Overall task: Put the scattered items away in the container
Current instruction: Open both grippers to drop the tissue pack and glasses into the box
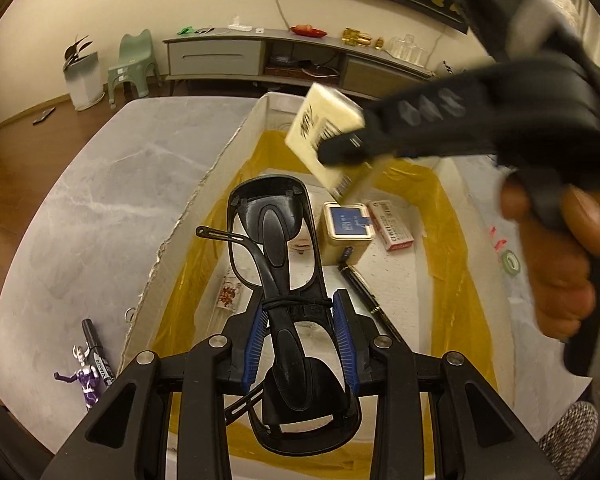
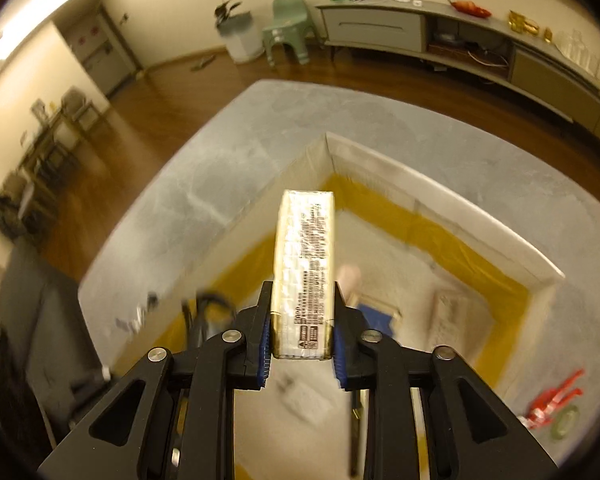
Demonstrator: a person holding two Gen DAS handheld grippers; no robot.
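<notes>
Grey marbled tabletop (image 1: 80,208) is carrying a white container (image 1: 204,200) lined with yellow tape, and both grippers are hanging over it. Left gripper (image 1: 300,344) is clenching a pair of black glasses (image 1: 276,240) between its blue pads, lenses pointing down into the container. Right gripper (image 2: 302,344) is clamping a cream box (image 2: 304,264) by its narrow sides, held above the container's far corner.

Risks, as I judge them: the 2 tools are crowding the same opening, so the cream box could be knocking the glasses frame on the way down. The glasses are being pinched across thin arms, so they may be twisting or slipping on release. Dropping either from this height could be scattering the items already inside.

Left wrist view is showing a blue-lidded tin (image 1: 346,228), a red and white packet (image 1: 392,224) and a dark pen (image 1: 364,288) inside, plus a purple figure (image 1: 85,376) and black marker (image 1: 96,352) waiting outside. Right wrist view is blurring the contents but showing red clips (image 2: 556,398) and a tape roll (image 2: 565,420) on the table
</notes>
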